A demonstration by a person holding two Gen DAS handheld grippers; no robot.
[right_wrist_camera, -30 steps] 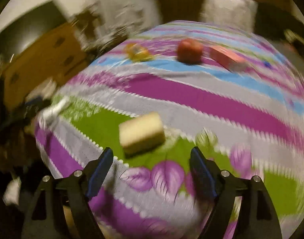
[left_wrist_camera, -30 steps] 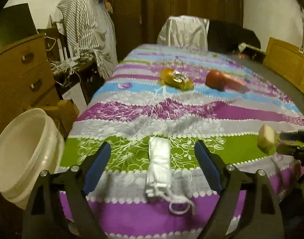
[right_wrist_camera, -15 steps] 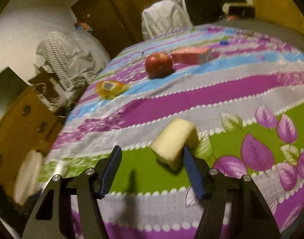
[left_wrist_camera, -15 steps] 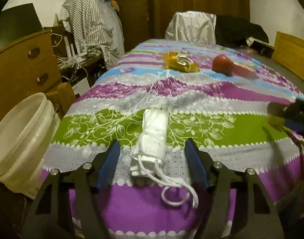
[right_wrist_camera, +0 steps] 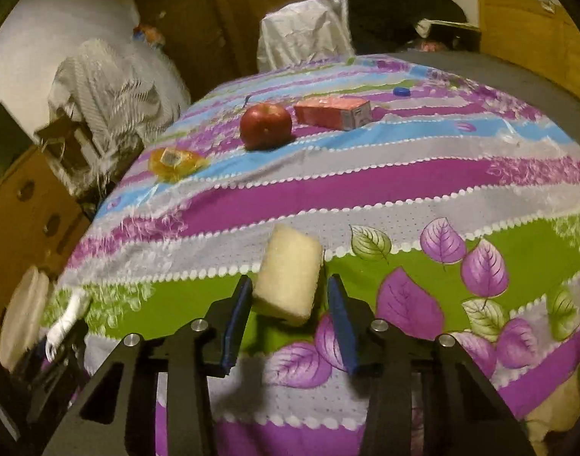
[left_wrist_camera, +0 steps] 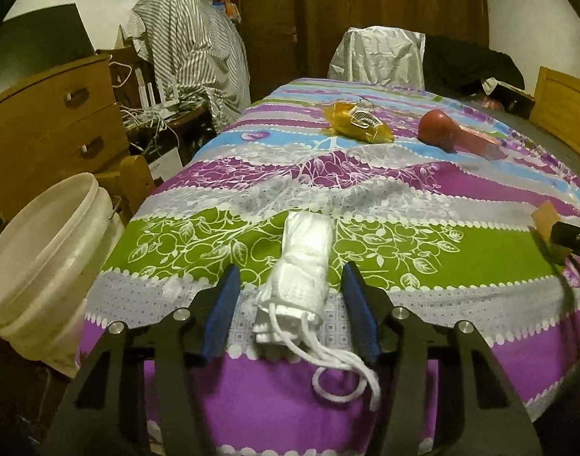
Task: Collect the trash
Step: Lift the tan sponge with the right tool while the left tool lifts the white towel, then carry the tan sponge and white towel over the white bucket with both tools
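Note:
A rolled white cloth bag with cords [left_wrist_camera: 303,277] lies near the front edge of the striped bed cover [left_wrist_camera: 385,174]. My left gripper [left_wrist_camera: 292,304] is open, its blue pads on either side of the roll with gaps. A pale yellow sponge [right_wrist_camera: 288,277] rests on the green stripe. My right gripper [right_wrist_camera: 290,317] is open around its near end; the left pad is close to it, the right pad apart. A white plastic bucket [left_wrist_camera: 43,262] stands beside the bed at left. The bucket [right_wrist_camera: 22,319] shows blurred in the right wrist view.
Farther up the bed lie a yellow wrapper [left_wrist_camera: 360,121], a red apple [right_wrist_camera: 265,125] and a pink carton [right_wrist_camera: 333,112]. A wooden dresser [left_wrist_camera: 50,121] stands left, with cables and a draped striped cloth [left_wrist_camera: 193,53] behind. A wooden headboard [left_wrist_camera: 567,110] is at right.
Both grippers have moved forward and narrowed: the left around the white roll, the right around the sponge. The sponge and roll still rest on the cover.

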